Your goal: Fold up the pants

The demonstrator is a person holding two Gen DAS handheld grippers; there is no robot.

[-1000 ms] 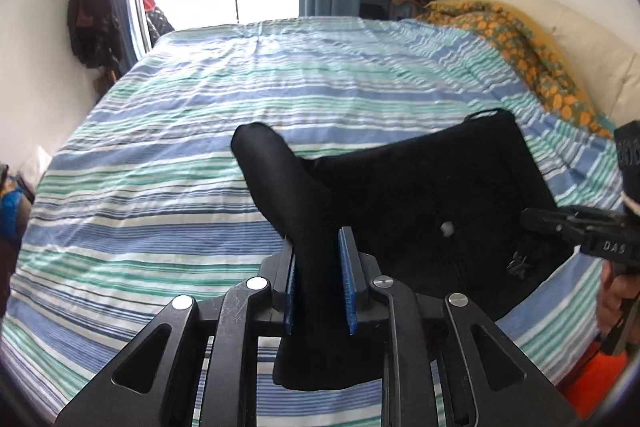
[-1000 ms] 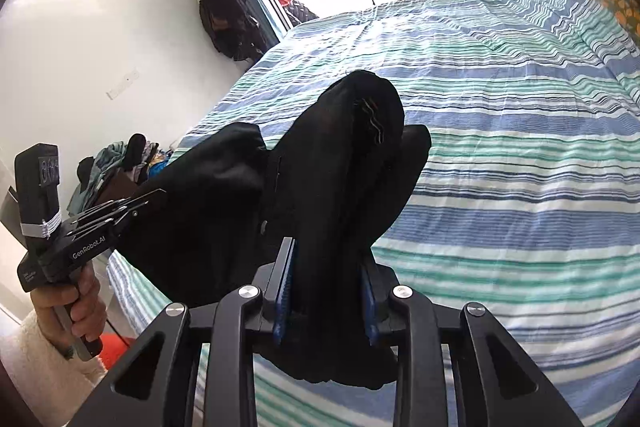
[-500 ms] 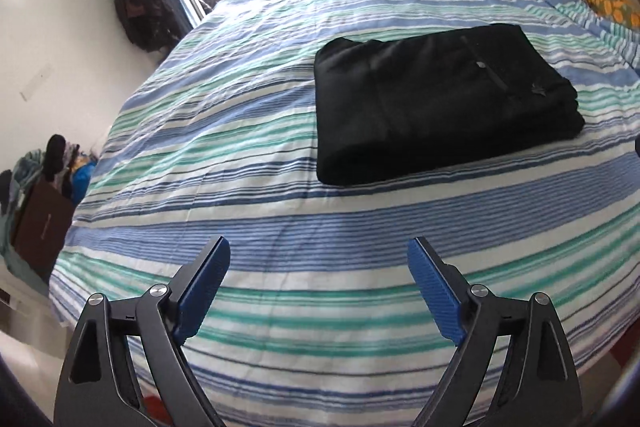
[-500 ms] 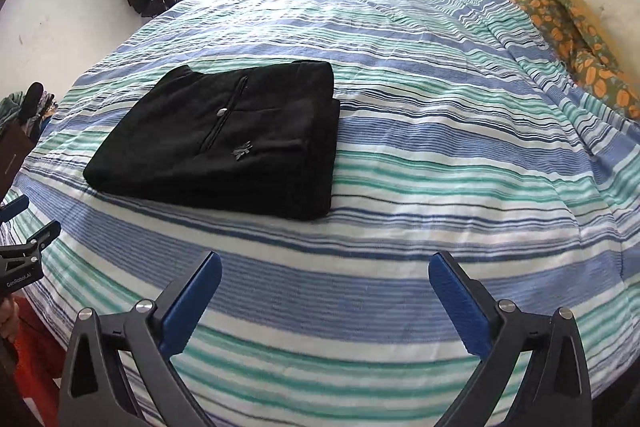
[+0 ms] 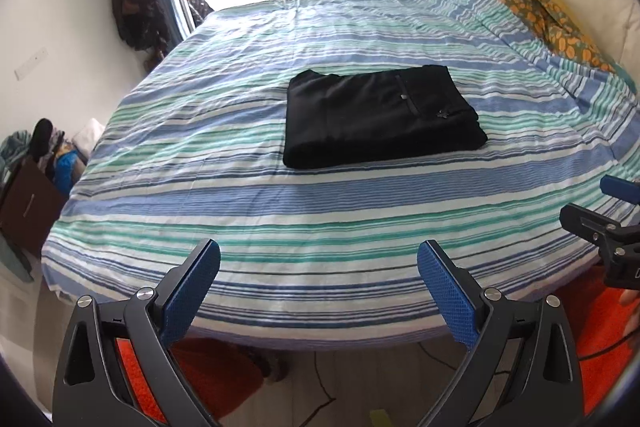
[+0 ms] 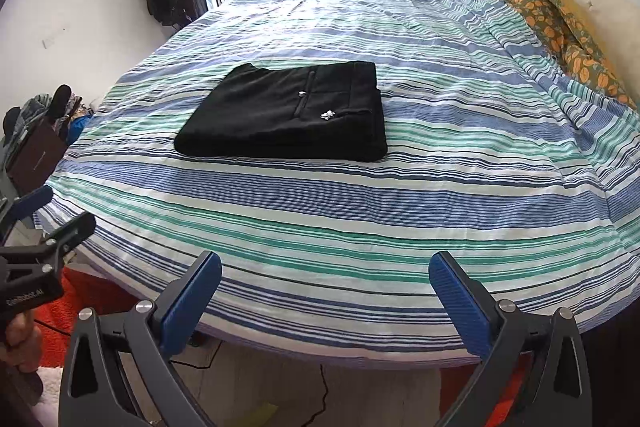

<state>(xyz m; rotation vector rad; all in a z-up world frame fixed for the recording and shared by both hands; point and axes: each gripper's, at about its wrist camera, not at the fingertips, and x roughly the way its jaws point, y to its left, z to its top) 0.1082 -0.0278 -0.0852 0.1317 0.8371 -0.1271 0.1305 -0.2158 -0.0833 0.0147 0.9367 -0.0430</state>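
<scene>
The left tool (image 5: 318, 269) is standing released, its two blue-padded fingers (image 5: 194, 291) spread wide with nothing between them; its jaws have just been opening. The right tool (image 6: 325, 281) is likewise standing released and empty, its blue pads (image 6: 458, 303) held far apart.

The black fabric pants (image 5: 378, 115), folded into a flat rectangular bundle with a small metal button and a silver emblem on top, are lying on the bed covered by a blue, green and white striped sheet (image 5: 280, 211), well ahead of both tools and touching neither. From the left tool they are lying slightly right of centre; from the right tool (image 5: 612, 227) they are lying ahead and to the left.

Both tools are hanging over the near edge of the bed, above a wooden floor (image 6: 360, 391) and an orange rug (image 5: 208, 371). The left tool (image 6: 36, 247) is showing at the left border of the right wrist view, gripped by a hand (image 6: 18, 343). A yellow flowered blanket (image 6: 560, 27) is lying bunched far ahead and to the right.
</scene>
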